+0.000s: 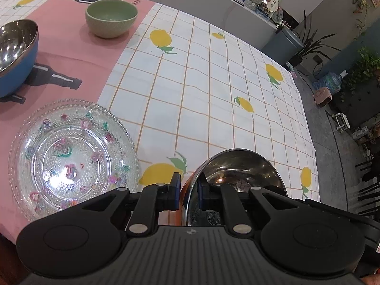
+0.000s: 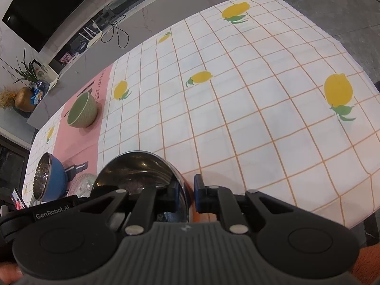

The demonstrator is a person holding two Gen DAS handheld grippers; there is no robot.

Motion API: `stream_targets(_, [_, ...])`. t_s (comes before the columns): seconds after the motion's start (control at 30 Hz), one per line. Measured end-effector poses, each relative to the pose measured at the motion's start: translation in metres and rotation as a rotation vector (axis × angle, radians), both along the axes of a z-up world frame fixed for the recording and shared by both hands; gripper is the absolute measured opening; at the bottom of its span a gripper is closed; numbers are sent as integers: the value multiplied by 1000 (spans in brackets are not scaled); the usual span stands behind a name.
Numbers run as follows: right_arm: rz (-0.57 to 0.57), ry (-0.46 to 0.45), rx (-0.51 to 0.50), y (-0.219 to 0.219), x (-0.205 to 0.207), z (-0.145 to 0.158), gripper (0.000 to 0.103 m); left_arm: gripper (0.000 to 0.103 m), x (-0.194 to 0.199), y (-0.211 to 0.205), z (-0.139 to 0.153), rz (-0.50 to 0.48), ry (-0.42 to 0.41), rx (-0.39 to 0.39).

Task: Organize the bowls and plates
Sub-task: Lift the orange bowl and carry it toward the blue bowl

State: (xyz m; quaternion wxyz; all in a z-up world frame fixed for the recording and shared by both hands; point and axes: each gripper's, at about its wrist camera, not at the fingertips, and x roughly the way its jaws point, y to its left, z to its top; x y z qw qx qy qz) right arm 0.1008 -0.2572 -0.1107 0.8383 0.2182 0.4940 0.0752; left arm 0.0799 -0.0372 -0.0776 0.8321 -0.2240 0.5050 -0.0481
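Lemon-print checked cloth covers the worktop [image 1: 213,90], with a pink runner at its left side. Both tools pinch one steel bowl with an orange outside [image 1: 239,178] by opposite rims: the left tool [image 1: 188,191] is nearly closed on its left wall, the right tool [image 2: 186,193] nearly closed on its right wall, and the bowl sits over the cloth's near edge. Judging from these thin rim grips, the smooth steel could slide out if either hand tilts or the two drift apart, and it might strike the glass plate [image 1: 73,154] just beside it. Counted: three bowls, namely the held one, a blue-sided steel bowl [image 1: 16,52] and a green bowl [image 1: 111,17], and one glass plate
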Motion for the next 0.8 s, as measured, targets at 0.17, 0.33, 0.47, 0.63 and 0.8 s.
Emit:
stream_targets(0.17, [-3,-2,-16,0,-2,1,11,15,0,0,-3,-5,6,-11])
stream_targets(0.33, [-10,0,-39,3,-1,-3,11,14,0,-2,-14,-8,17,-19])
stream_targets(0.47, [-20,14,-47,1,-2,-10,11,14,0,-3,-18,-16,3,-24])
stream_targets(0.63, [-28,10,-54,0,-1,-11,11,14,1,-6,-16,-23,-13,-12])
stream_targets(0.8, [-40,-6,-50,0,5,-5,11,14,7,-7,-13,-19,-23,-12])
